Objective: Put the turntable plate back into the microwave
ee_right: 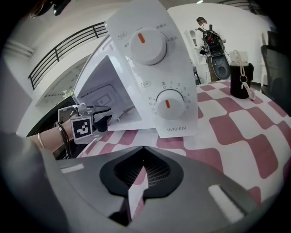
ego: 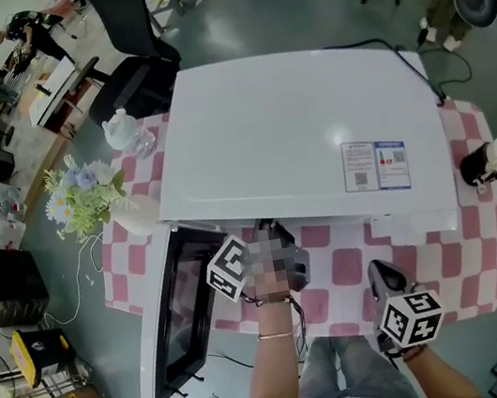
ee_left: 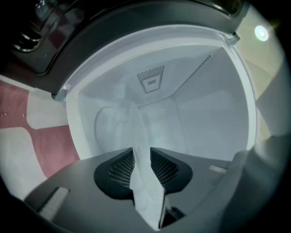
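Note:
The white microwave (ego: 304, 136) stands on a pink-checked tablecloth with its door (ego: 170, 321) swung open to the left. My left gripper (ego: 272, 237) reaches into the opening; a hand holds it. In the left gripper view the clear glass turntable plate (ee_left: 137, 132) is seen edge-on and fills the gap between the pads (ee_left: 119, 169) of the left gripper (ee_left: 142, 159), inside the white cavity (ee_left: 204, 113). My right gripper (ego: 382, 279) hangs in front of the control panel (ee_right: 159, 68), shut (ee_right: 143, 175) and empty. The right gripper view shows the left gripper (ee_right: 102, 118) at the cavity mouth.
A vase of flowers (ego: 87, 198) and a clear bottle (ego: 128, 134) stand left of the microwave. A black cup (ego: 482, 163) sits at the table's right end. The open door juts past the table's front-left corner. An office chair (ego: 134, 61) stands behind.

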`<state>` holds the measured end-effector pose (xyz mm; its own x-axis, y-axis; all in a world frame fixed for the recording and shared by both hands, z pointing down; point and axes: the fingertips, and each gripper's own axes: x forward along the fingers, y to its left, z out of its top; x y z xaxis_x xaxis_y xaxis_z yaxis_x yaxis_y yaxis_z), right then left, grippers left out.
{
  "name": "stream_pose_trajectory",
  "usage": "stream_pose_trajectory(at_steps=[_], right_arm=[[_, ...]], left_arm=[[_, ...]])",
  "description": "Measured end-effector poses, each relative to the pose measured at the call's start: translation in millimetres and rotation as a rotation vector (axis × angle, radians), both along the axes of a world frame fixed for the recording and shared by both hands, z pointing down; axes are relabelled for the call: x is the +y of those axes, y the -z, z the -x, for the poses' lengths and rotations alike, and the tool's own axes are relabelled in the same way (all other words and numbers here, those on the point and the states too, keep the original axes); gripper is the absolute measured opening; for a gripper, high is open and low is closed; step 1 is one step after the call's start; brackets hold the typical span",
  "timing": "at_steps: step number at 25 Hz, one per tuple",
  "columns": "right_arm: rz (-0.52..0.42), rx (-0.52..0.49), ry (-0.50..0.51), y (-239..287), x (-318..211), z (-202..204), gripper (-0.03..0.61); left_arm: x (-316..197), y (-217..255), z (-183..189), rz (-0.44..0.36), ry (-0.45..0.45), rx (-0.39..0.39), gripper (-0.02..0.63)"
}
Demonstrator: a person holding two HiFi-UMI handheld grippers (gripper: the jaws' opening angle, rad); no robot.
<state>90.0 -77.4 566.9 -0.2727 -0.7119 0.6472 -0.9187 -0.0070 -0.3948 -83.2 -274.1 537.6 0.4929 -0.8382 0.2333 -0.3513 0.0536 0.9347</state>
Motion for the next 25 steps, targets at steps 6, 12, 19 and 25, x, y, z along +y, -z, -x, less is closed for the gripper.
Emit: stream_pose_trajectory(at_steps=[6,12,19,25], right_arm=[[0.0,0.004,0.001,2,3,0,0.009],[0.008,0.011,-0.001,2,8,-1,0.011],[0.012,0.017,-0.004,2,14,0,0.009],[0.014,0.021,-0.007,3,17,2,0.009]], left_arm=[[0,0,-4,0.017,-0.045,-0.081,0.158],[-1,1,-6,0.018,-0.074,-0.124,0.191],[1,-1,-11,0.027,-0.139,-0.227,0.23],[4,-4,-14,0.022,-0.188,-0.334,0.235]])
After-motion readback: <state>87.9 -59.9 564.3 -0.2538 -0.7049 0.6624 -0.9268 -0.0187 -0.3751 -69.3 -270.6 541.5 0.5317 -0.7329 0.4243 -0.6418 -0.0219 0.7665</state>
